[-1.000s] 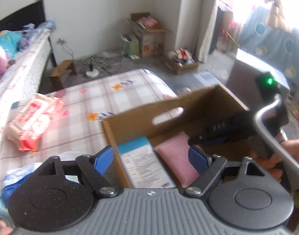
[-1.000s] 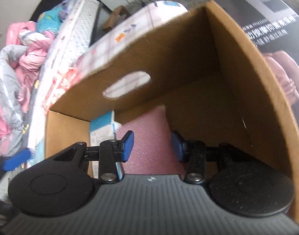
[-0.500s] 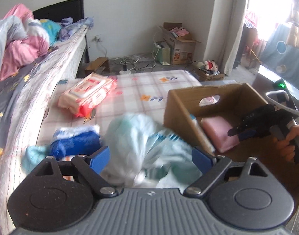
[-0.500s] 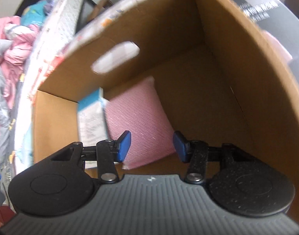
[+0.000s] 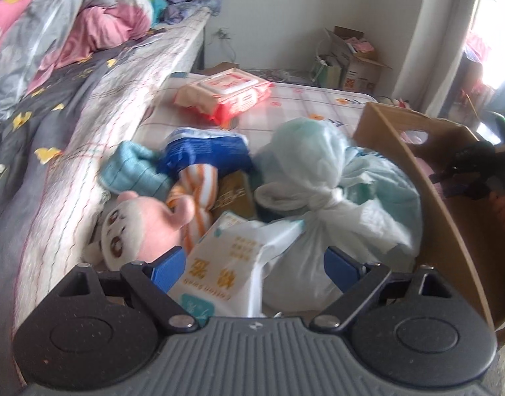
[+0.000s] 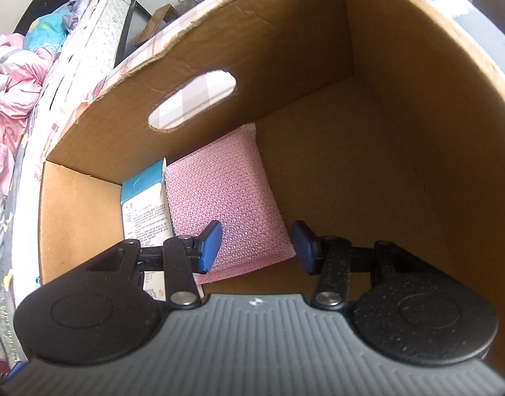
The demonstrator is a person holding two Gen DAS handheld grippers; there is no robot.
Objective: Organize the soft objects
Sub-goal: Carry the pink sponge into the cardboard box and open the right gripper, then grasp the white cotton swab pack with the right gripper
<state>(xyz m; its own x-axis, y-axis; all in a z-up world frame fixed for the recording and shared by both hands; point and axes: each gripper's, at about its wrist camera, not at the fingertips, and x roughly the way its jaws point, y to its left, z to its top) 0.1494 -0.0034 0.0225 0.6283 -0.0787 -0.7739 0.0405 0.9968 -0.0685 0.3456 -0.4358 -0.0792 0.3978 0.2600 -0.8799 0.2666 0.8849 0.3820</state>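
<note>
While the left gripper point(image 5: 254, 265) is hanging spread wide over the pile on the checked mattress point(image 5: 305, 99), its jaws having just been opening with nothing pinched, a white tissue pack point(image 5: 226, 264) and a knotted pale bag point(image 5: 321, 181) are lying between its fingers. Beside the pile the box point(image 5: 417, 204) is standing at the mattress's right edge. The right gripper point(image 6: 257, 242) is hovering inside the box, jaws parted, gripping nothing, above the pink pad point(image 6: 226, 194) lying beside a blue-white packet point(image 6: 143, 204).

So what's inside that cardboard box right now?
The cardboard box holds a pink bubble-wrap pouch and, beside it, a blue-topped white pack. The rest of its floor is bare. The right gripper covers the near edge.
</note>
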